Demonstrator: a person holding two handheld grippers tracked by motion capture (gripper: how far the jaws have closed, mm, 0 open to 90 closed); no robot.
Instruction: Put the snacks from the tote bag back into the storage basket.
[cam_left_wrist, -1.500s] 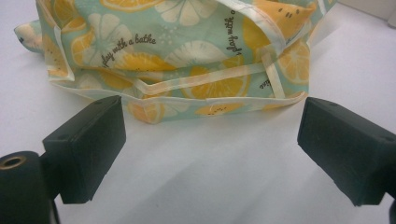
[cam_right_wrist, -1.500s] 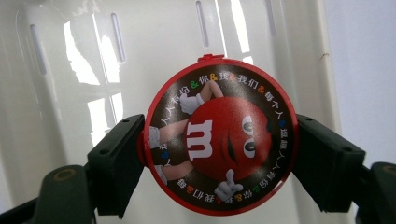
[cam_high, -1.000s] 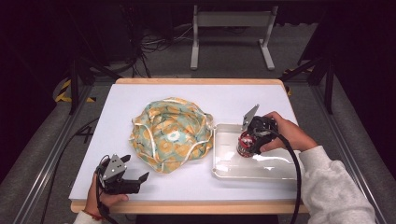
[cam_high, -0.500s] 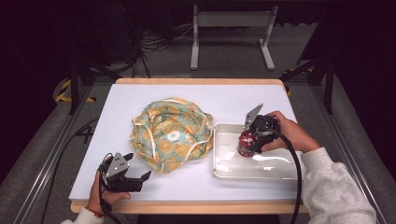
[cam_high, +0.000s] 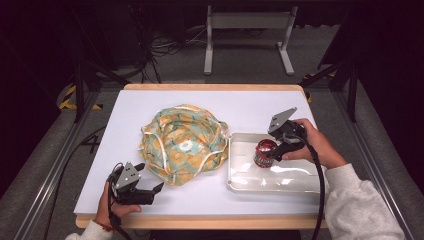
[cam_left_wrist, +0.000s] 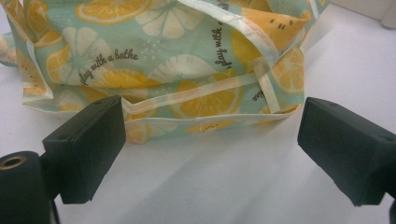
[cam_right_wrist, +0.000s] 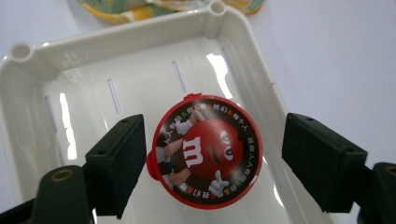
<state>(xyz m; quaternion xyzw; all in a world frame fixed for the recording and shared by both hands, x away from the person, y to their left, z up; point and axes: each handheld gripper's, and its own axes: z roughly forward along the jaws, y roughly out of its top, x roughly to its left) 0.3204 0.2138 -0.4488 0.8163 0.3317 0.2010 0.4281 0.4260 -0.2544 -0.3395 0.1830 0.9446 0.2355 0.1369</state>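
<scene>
One fabric bag (cam_high: 183, 142), one tray (cam_high: 240, 181), one candy tub (cam_high: 264, 152) (red-lidded).

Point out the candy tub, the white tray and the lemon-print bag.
candy tub (cam_right_wrist: 208, 151): right gripper view, middle of its red lid.
white tray (cam_high: 238, 183): high view, near left rim.
lemon-print bag (cam_high: 182, 145): high view, middle of the fabric.

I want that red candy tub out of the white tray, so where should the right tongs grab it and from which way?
Grip the candy tub across its round body just below the lid, coming straight down from above. It stands upright in the white tray, and the right tongs already straddle it open, one jaw on each side with free room between tub and tray walls.
</scene>
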